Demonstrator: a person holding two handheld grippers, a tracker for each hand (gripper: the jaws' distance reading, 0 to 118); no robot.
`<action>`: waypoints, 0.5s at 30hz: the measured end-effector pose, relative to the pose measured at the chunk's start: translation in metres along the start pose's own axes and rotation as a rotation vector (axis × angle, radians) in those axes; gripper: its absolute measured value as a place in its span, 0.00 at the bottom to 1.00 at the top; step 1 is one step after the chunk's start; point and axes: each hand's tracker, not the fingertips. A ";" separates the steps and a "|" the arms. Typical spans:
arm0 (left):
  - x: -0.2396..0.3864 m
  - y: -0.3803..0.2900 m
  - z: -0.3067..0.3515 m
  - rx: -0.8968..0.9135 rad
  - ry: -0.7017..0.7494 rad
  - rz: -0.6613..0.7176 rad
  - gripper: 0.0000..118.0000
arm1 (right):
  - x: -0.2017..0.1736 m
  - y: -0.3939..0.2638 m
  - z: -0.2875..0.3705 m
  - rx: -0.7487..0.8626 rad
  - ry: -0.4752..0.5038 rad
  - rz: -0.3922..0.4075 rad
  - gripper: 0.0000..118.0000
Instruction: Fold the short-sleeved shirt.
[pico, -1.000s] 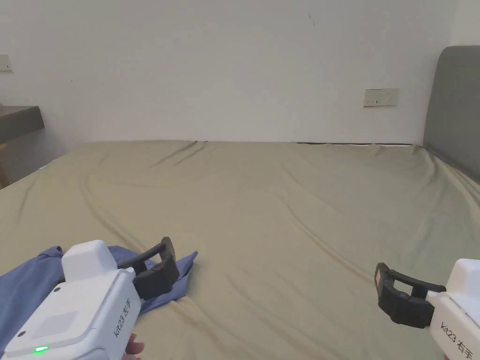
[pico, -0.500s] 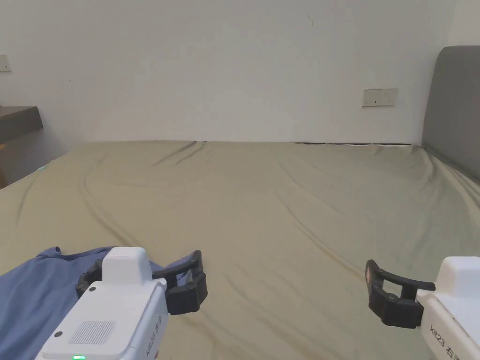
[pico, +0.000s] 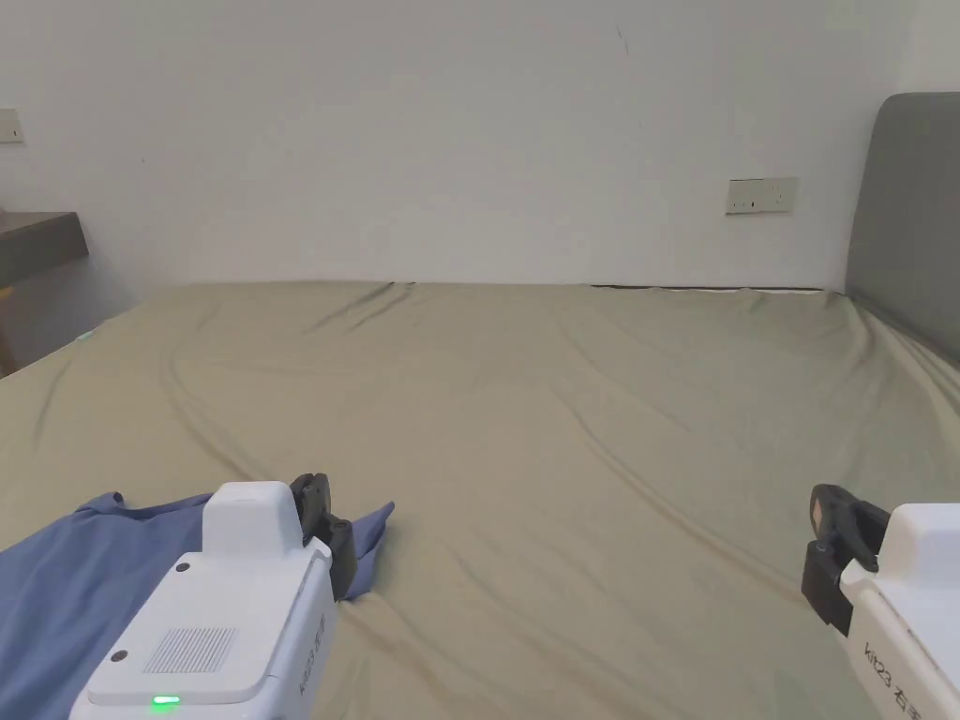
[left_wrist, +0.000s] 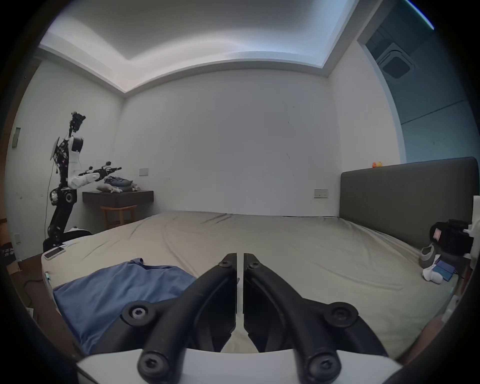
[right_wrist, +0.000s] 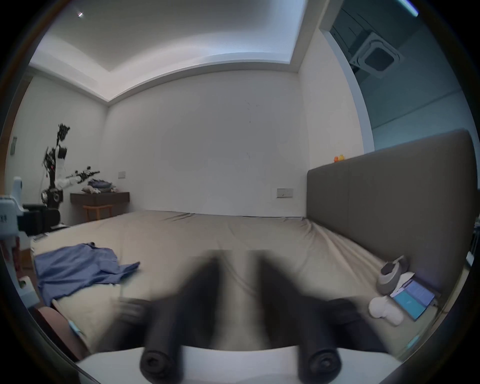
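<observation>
Left tool (left_wrist: 239, 262) jaws nearly together, nothing between them, just beside shirt edge. Right tool (pico: 837, 534) — blurred, can't tell open or closed. Blue shirt (right_wrist: 78, 270) lies crumpled at near-left of bed (pico: 562, 394), unfolded. Judged light, limp, non-slip — best grabbed at collar/shoulder seams, spread flat first.

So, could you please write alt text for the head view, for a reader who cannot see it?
A crumpled blue short-sleeved shirt lies at the near left of a wide bed with a beige sheet. The left claw is above the shirt's right edge, and the right claw is at the near right, over bare sheet. A white wall and a grey headboard stand behind.
</observation>
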 end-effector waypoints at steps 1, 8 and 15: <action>-0.002 0.001 -0.002 -0.023 -0.030 0.004 0.00 | 0.002 -0.002 0.004 -0.033 -0.053 -0.004 0.00; -0.013 0.005 -0.004 -0.043 -0.021 0.053 0.00 | 0.005 -0.004 -0.001 -0.067 0.033 -0.085 0.00; -0.054 0.010 0.019 -0.012 0.107 -0.010 0.00 | -0.039 0.017 -0.021 -0.085 0.148 -0.166 0.00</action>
